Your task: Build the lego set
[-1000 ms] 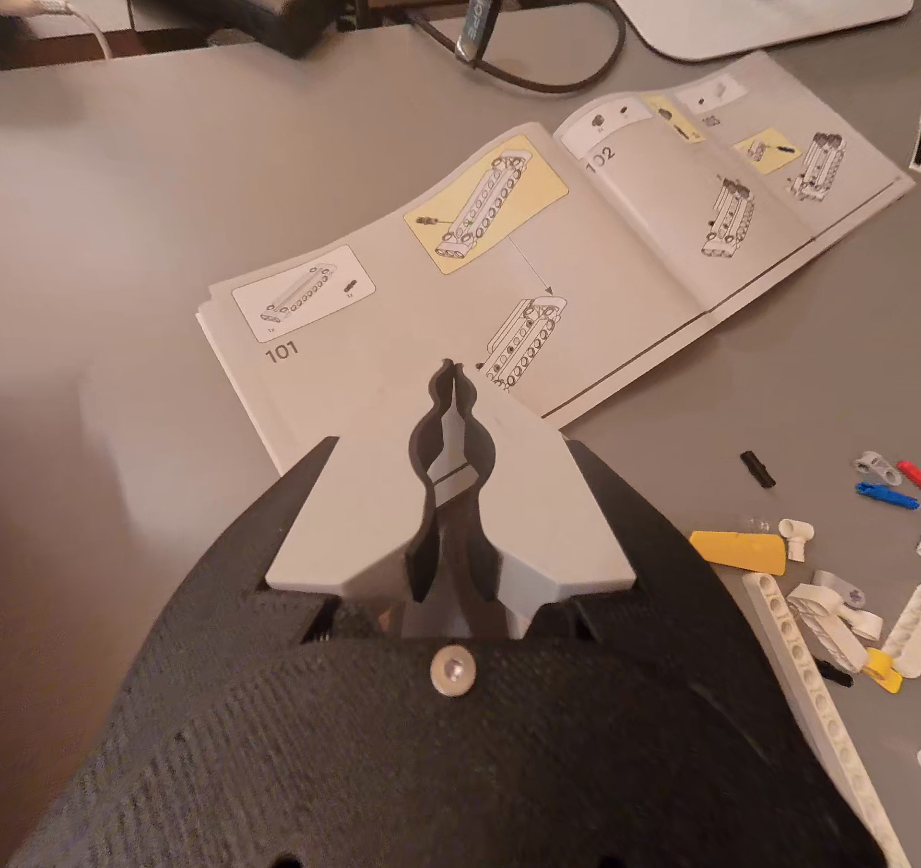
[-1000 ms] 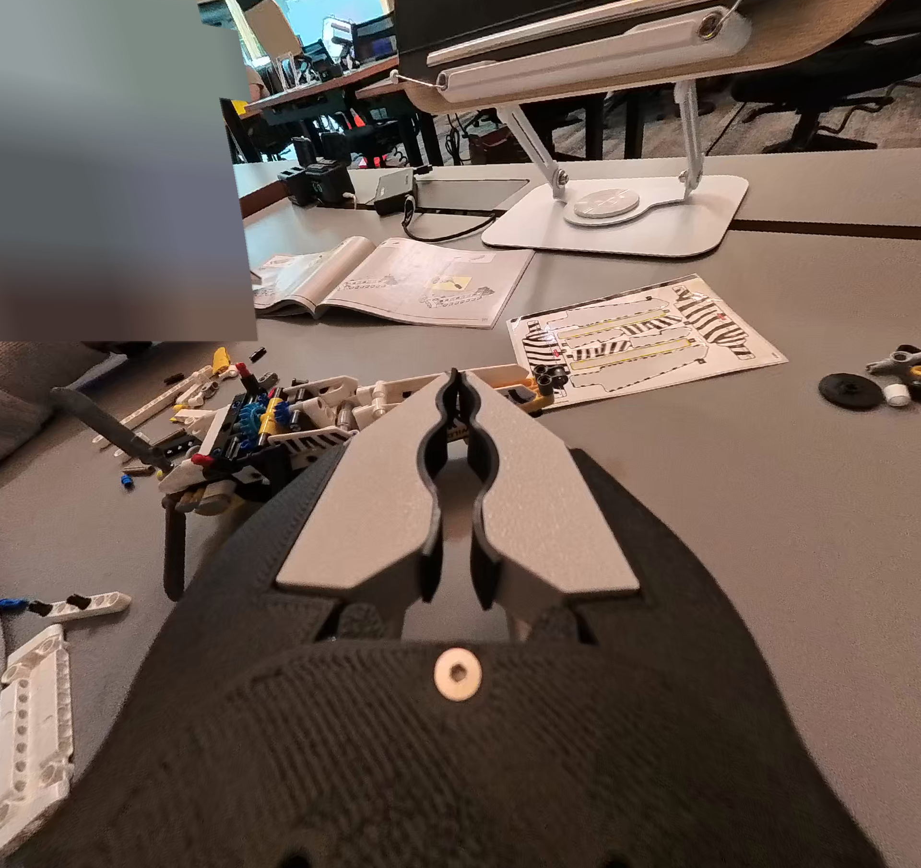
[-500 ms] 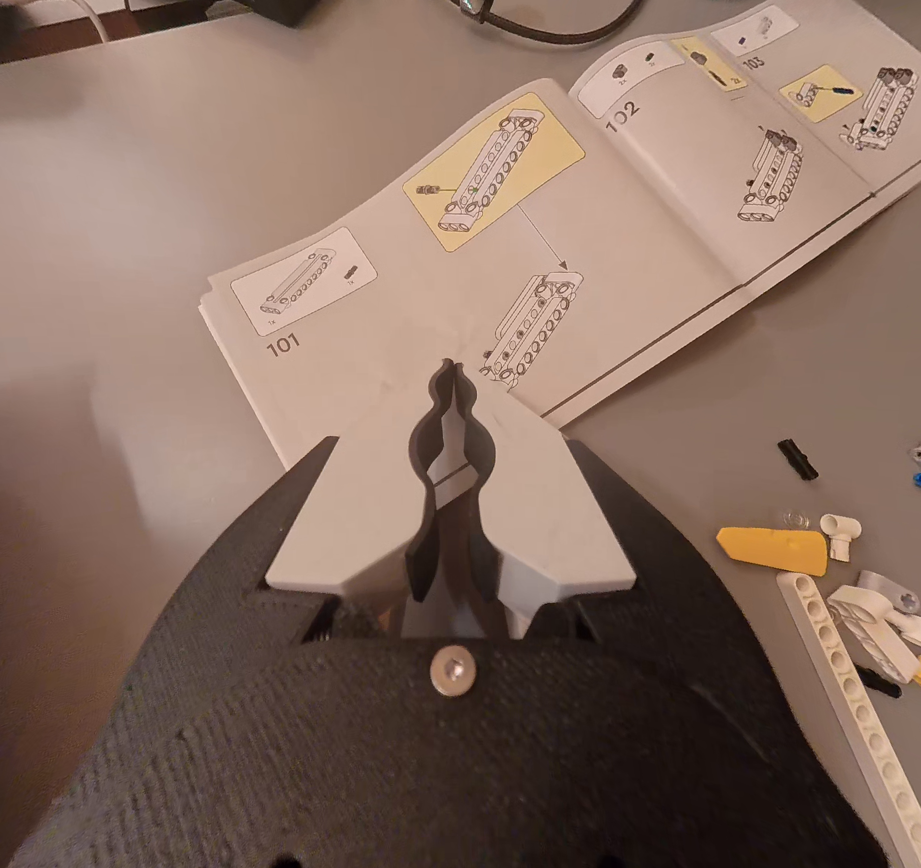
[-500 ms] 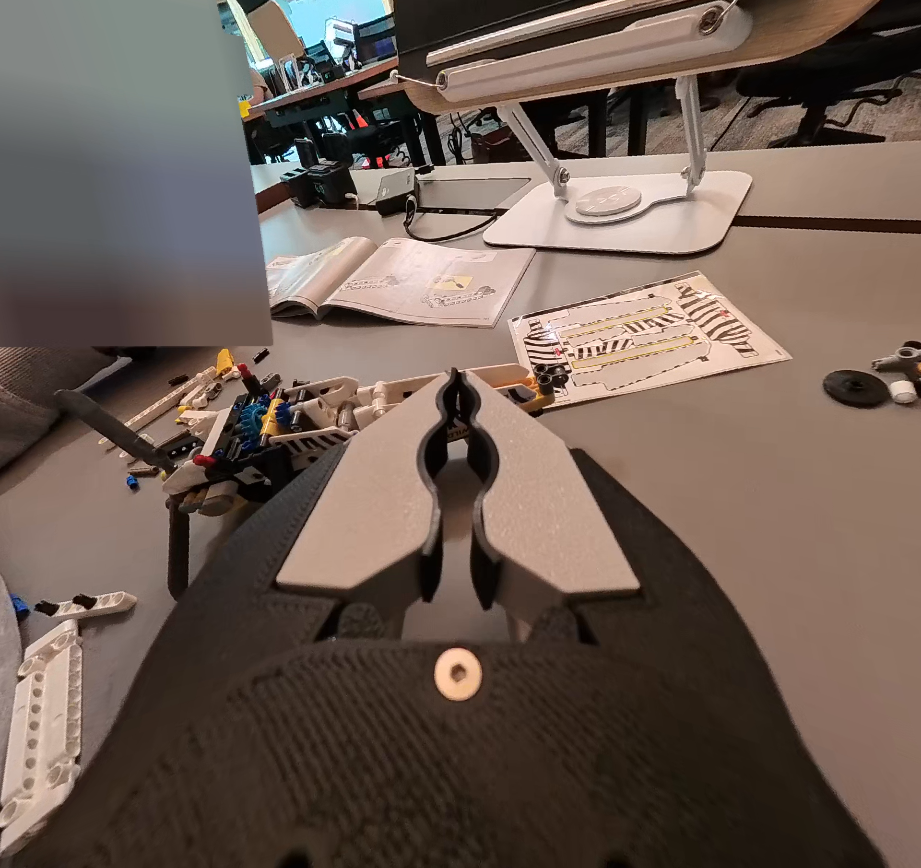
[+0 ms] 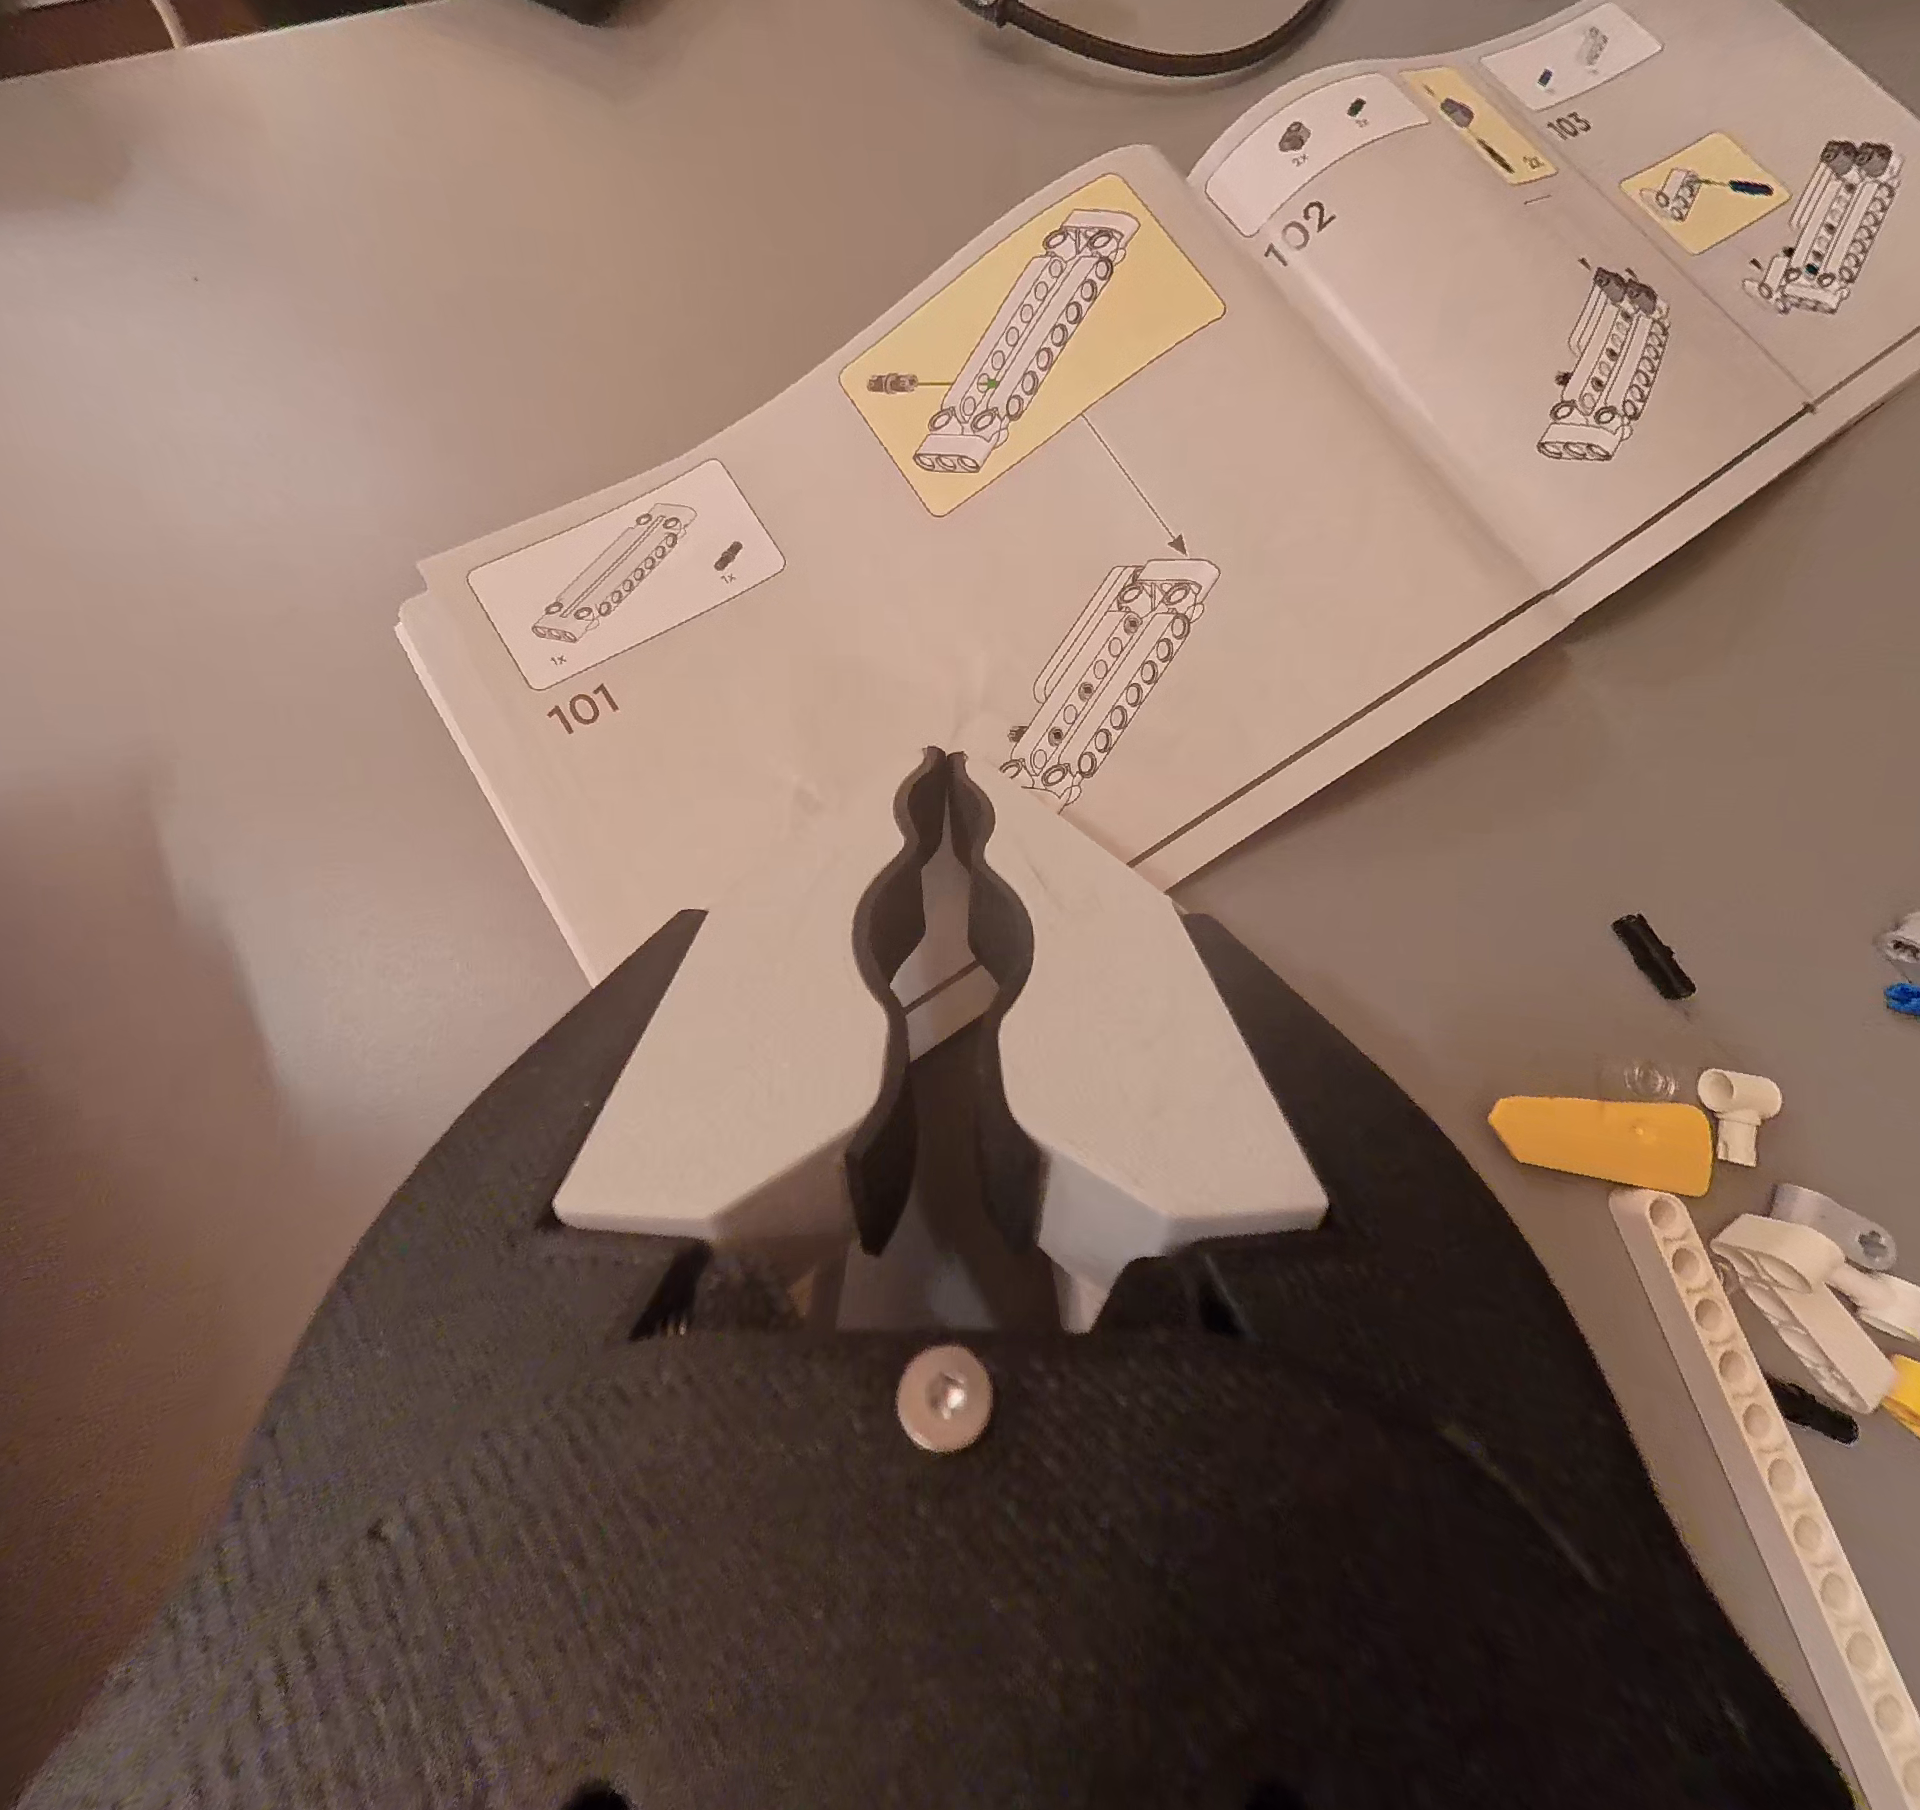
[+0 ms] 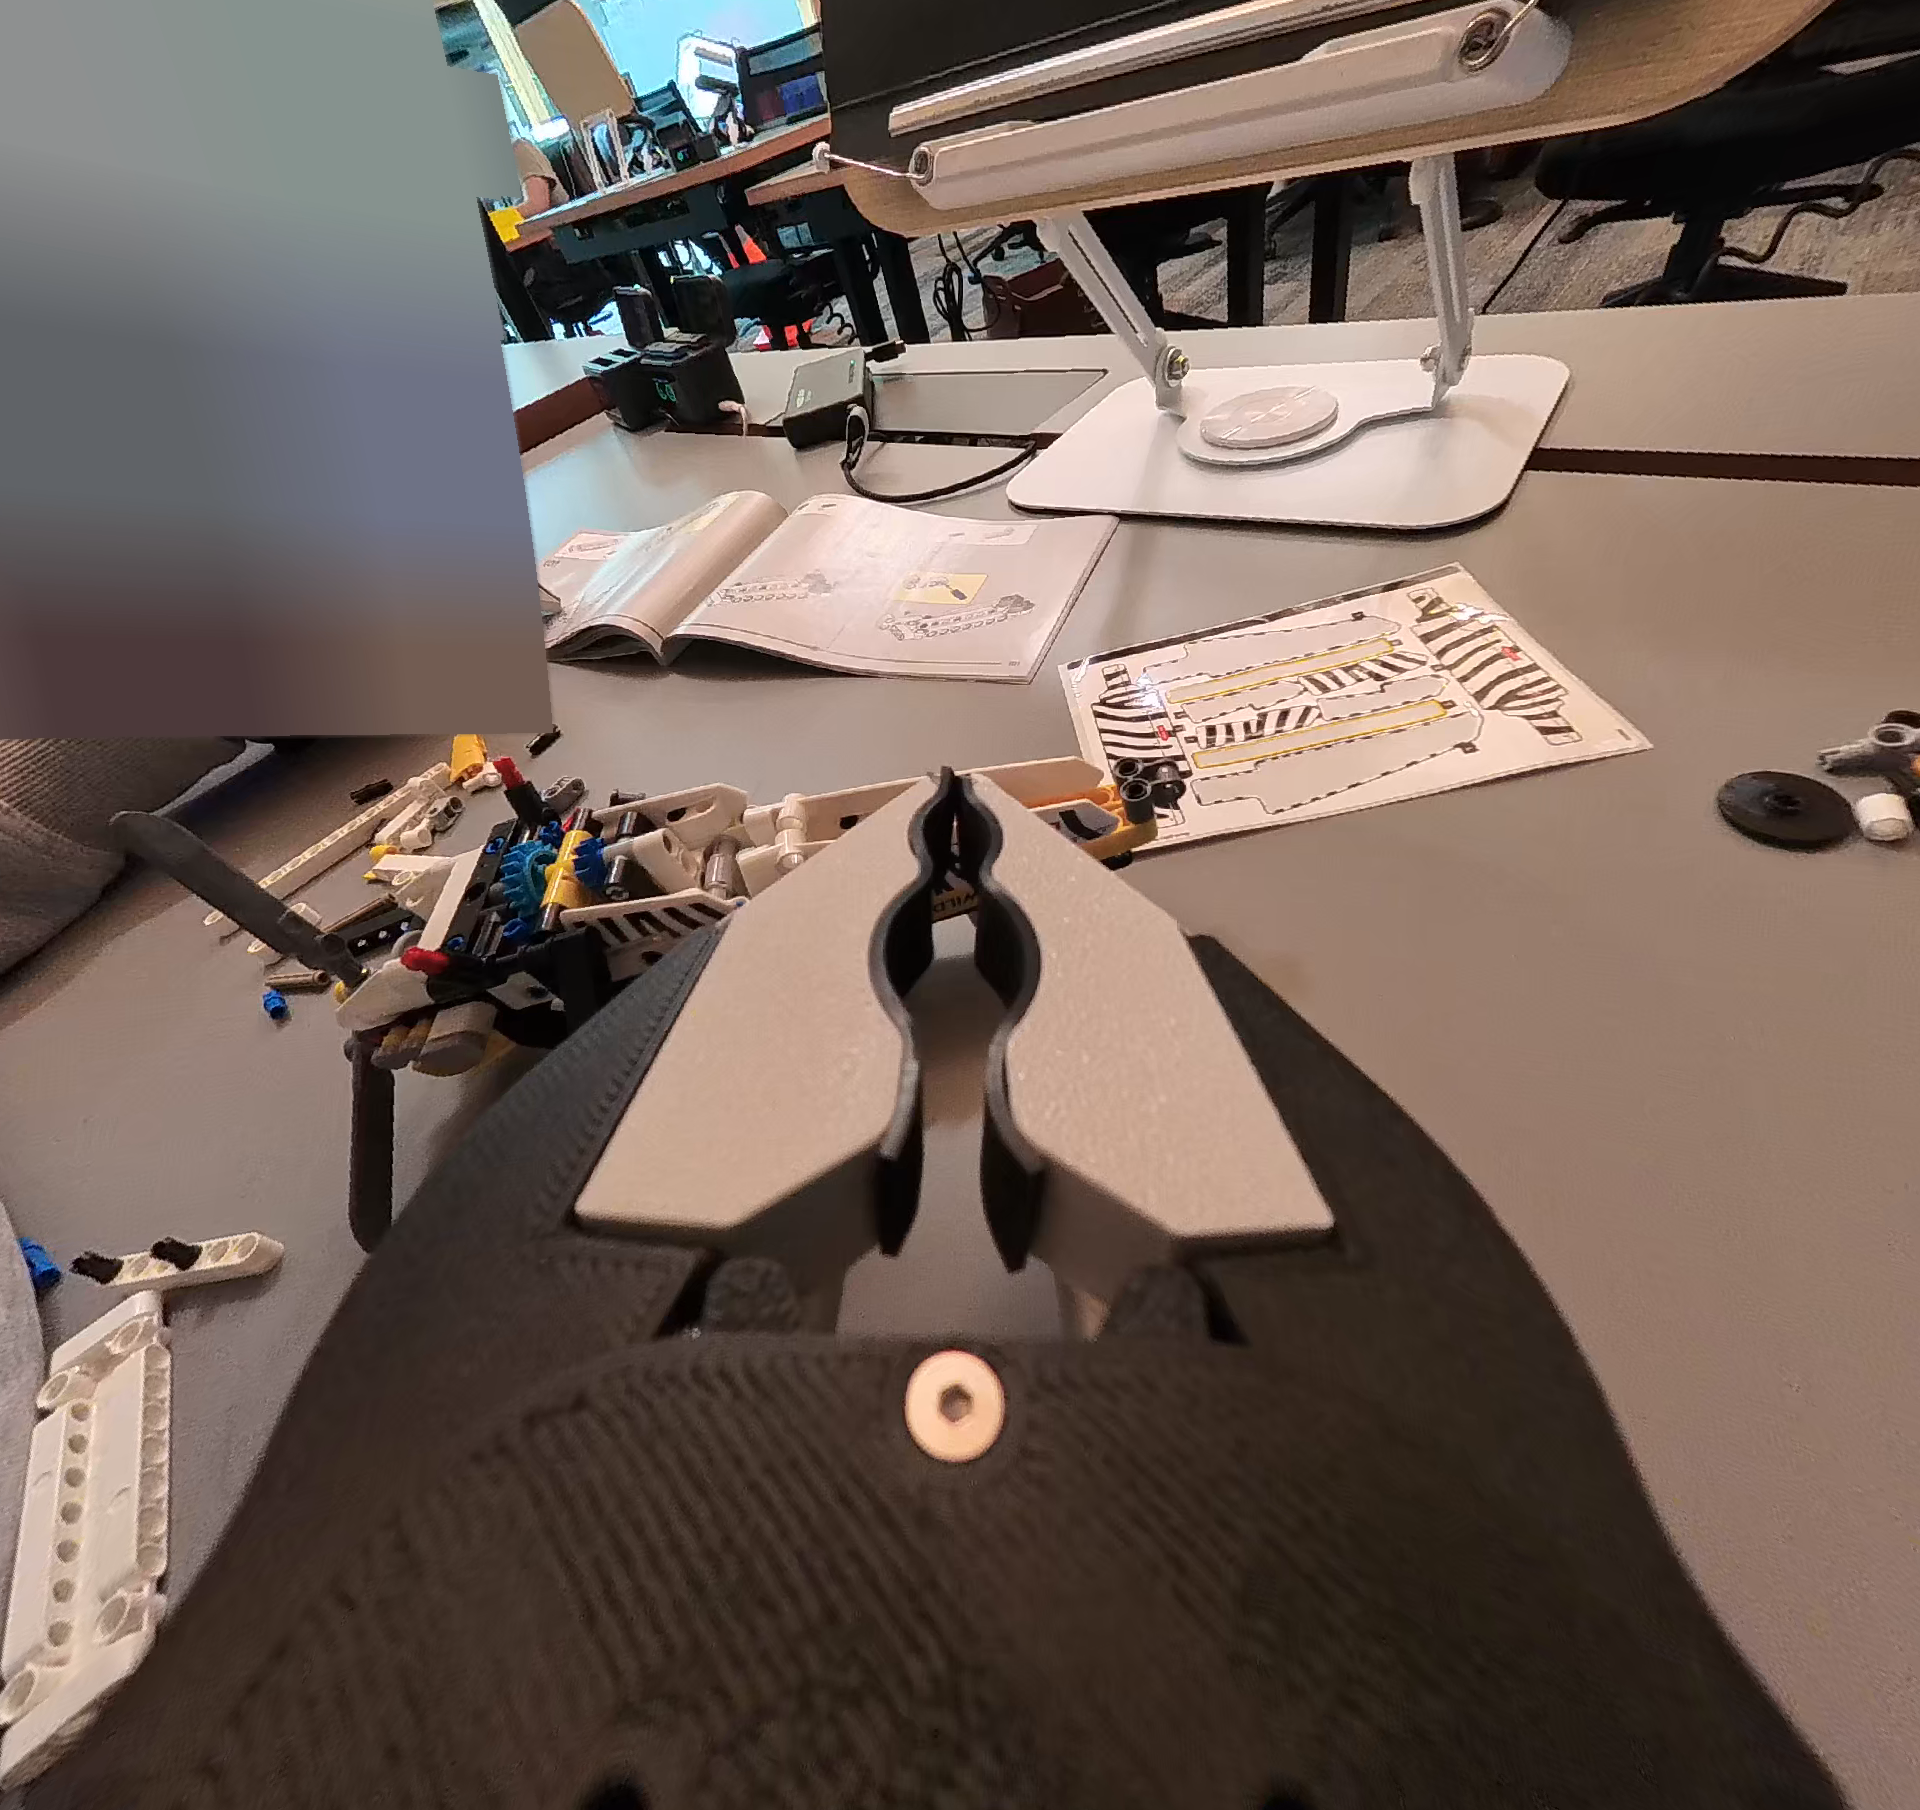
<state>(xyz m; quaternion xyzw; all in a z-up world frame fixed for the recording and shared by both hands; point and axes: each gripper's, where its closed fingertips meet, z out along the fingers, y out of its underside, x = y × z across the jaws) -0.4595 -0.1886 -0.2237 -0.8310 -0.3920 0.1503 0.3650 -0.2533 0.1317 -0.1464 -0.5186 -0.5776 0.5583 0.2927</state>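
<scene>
Left gripper [image 5: 945,758], grey fingers on a black textured body, is closed tip to tip with nothing between, hanging over the lower edge of the open grey instruction booklet [image 5: 1039,472] lying flat on the grey table [image 5: 312,306]. Loose pieces lie right of it: small black pin [image 5: 1652,955], flat yellow wedge-shaped panel [image 5: 1605,1142], long white beam with a row of holes [image 5: 1756,1428], small white connector [image 5: 1740,1111].

Right gripper [image 6: 951,781], same build, also pinched together and empty, held low over the table. Just beyond its tips sits the partly built lego model [image 6: 582,877], white and black with blue gears and yellow parts. Black-and-white striped sticker sheet [image 6: 1351,711] lies just right of the model, touching or nearly so. White perforated frame piece [image 6: 88,1480] near the left edge, short white beam with black pins [image 6: 177,1259] above it. Black round disc [image 6: 1782,806] far right. Silver laptop stand [image 6: 1299,451] at the back.
</scene>
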